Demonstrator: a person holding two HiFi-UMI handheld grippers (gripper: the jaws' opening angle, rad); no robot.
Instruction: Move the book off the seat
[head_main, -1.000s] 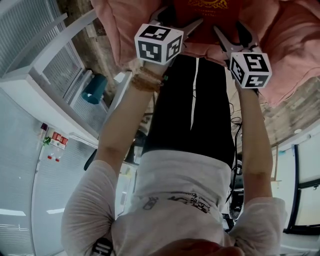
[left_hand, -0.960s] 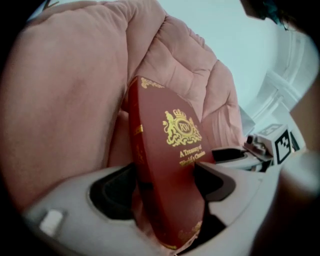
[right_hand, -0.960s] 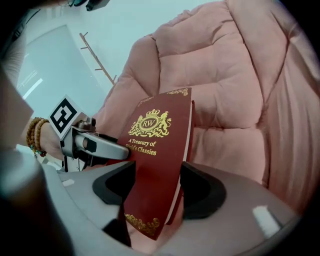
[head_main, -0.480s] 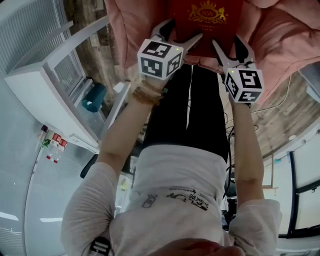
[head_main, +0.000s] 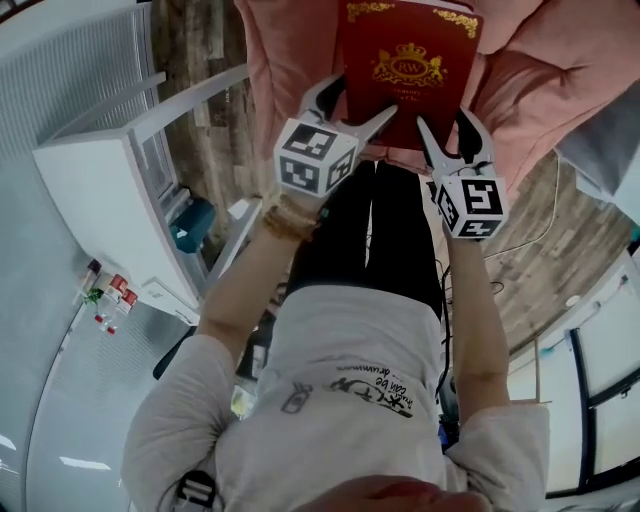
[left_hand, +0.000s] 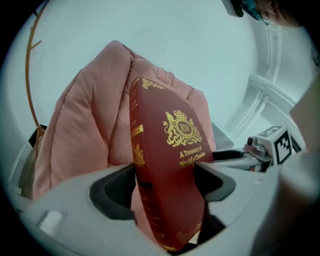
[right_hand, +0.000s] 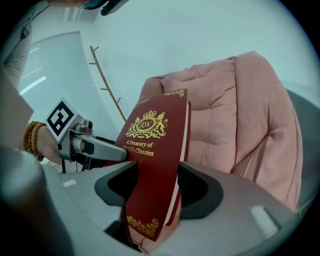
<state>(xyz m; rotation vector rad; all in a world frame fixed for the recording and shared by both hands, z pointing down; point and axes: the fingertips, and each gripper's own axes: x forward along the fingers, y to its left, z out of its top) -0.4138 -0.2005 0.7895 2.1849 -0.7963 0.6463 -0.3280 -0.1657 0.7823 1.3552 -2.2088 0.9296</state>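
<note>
Two claws are seen in the head view, clamped on the near edge of a flat, hard-covered red book (head_main: 410, 70): the left claw (head_main: 362, 100) at one corner, the right claw (head_main: 447, 125) at the other. A gold crest is stamped on the smooth cover. Beyond both claws a puffy, quilted pink cushion (head_main: 285, 60) is spread, and the book is raised in front of it.

In the left gripper view, the book's rounded, gold-banded spine is turned toward the camera, and the covers are pinched between the claw's dark pads.

In the right gripper view, the thin white page edge is shown. The jaws here have just been closing with the book between them, and both pads are pressed on its covers. The cushion's soft folds lie ahead of this claw.
</note>
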